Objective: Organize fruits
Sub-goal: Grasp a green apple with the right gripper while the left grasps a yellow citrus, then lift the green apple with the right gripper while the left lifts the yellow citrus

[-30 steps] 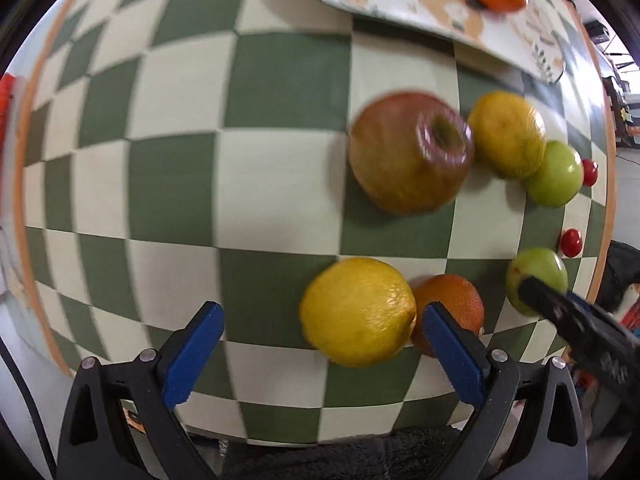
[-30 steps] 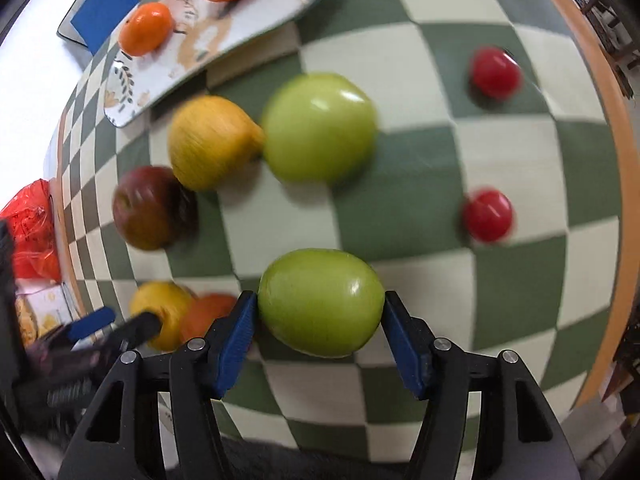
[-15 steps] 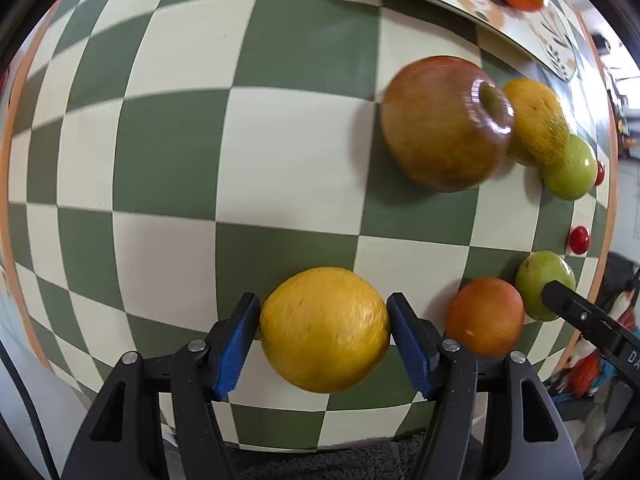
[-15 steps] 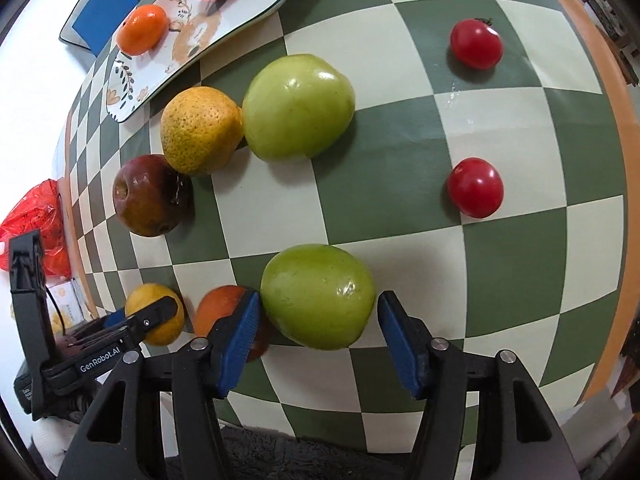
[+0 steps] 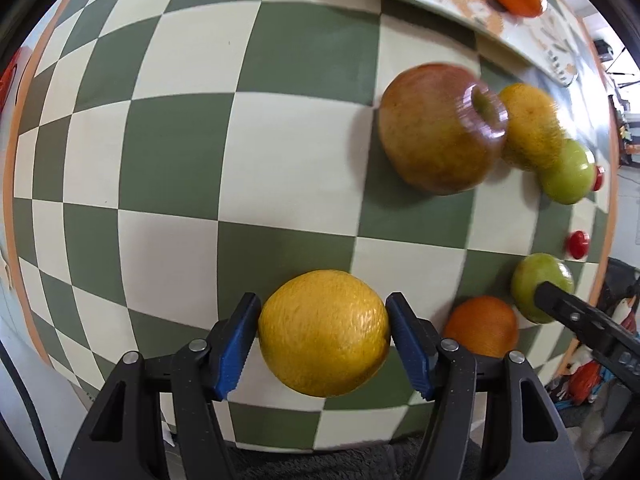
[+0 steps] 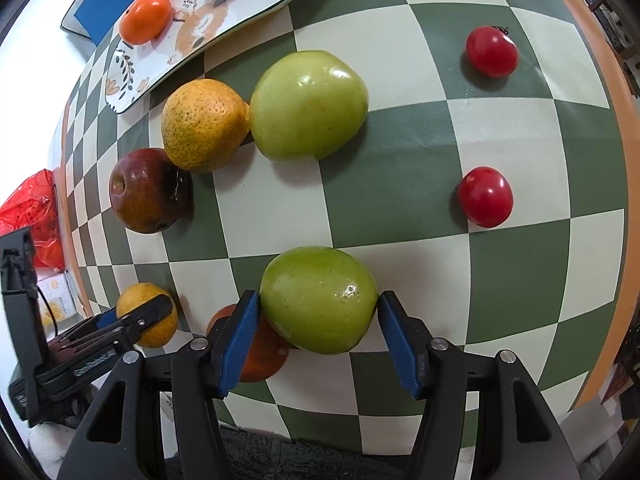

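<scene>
My left gripper (image 5: 323,320) is shut on a yellow orange (image 5: 324,332), with a blue pad pressed against each side, low over the checkered table (image 5: 180,160). My right gripper (image 6: 320,312) is shut on a green apple (image 6: 320,300) that rests on the table. A small orange (image 6: 256,356) lies between the two held fruits. Farther off, a red apple (image 6: 148,190), a speckled yellow orange (image 6: 204,124) and a second green apple (image 6: 308,106) sit in a touching row. A floral plate (image 6: 256,4) at the back holds two oranges (image 6: 146,18).
Two cherry tomatoes (image 6: 491,51) (image 6: 485,196) lie apart on the right side of the table. The table's orange rim (image 6: 624,160) runs close on the right. A red bag (image 6: 32,216) and a small box (image 6: 60,300) sit off the left edge.
My left gripper moved leftward onto the yellow orange and closed from wide open until its pads gripped the fruit. My right gripper stayed around the green apple, with its pads a little closer.
</scene>
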The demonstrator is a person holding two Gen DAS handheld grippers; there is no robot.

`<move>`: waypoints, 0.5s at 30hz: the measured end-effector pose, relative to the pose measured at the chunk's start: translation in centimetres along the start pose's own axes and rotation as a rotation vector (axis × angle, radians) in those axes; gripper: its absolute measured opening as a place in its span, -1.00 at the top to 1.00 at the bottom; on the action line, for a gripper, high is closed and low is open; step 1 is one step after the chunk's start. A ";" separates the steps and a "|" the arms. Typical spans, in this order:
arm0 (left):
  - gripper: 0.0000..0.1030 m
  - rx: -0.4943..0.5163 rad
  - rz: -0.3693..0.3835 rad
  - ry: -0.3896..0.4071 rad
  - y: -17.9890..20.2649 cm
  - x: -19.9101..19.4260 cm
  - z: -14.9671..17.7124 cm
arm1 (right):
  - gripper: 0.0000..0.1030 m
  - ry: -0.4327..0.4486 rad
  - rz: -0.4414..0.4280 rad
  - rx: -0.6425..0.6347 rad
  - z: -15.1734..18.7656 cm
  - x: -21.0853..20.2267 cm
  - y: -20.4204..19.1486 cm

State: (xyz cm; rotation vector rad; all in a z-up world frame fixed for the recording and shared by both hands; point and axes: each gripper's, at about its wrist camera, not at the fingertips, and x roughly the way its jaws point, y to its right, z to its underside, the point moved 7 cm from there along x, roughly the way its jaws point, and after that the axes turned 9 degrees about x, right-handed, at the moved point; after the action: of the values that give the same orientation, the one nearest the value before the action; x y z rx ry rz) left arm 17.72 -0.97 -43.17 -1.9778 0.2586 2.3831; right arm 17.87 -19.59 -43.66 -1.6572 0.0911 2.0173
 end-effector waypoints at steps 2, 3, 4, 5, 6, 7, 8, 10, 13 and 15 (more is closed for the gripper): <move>-0.21 -0.003 0.035 0.028 0.8 -2.2 -0.4 | -0.22 0.010 -0.017 0.005 0.0 -0.6 -0.1; -0.20 0.001 0.050 0.047 1.3 -3.4 -0.7 | -0.22 0.017 -0.031 0.006 -0.1 -1.2 -0.2; -0.11 0.009 0.066 0.073 1.8 -4.8 -1.1 | -0.22 0.033 -0.054 0.006 -0.3 -2.2 -0.6; 0.01 0.016 0.088 0.113 2.5 -6.8 -1.9 | -0.22 0.043 -0.069 0.004 -0.5 -2.8 -1.0; 0.08 0.023 0.101 0.140 2.9 -8.2 -2.8 | -0.22 0.057 -0.091 -0.004 -0.9 -3.9 -1.7; 0.08 0.031 0.114 0.171 3.4 -9.9 -4.0 | -0.22 0.074 -0.113 -0.005 -1.4 -4.9 -2.3; 0.08 0.044 0.128 0.206 3.6 -11.6 -5.8 | -0.22 0.088 -0.125 -0.011 -1.9 -5.7 -2.9; 0.08 0.058 0.120 0.264 3.6 -13.6 -9.0 | -0.22 0.122 -0.146 -0.033 -3.6 -7.3 -4.5; 0.08 0.077 0.111 0.251 2.7 -13.5 -11.9 | -0.22 0.159 -0.159 -0.053 -6.8 -8.2 -6.8; 0.03 0.089 0.126 0.215 1.9 -12.2 -11.4 | -0.22 0.170 -0.145 -0.061 -8.3 -8.5 -7.3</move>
State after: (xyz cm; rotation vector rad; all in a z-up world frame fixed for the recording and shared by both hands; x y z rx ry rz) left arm 30.87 -3.55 -33.08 -2.2380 0.5009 2.1823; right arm 29.42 -19.33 -35.80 -1.8167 -0.0301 1.7872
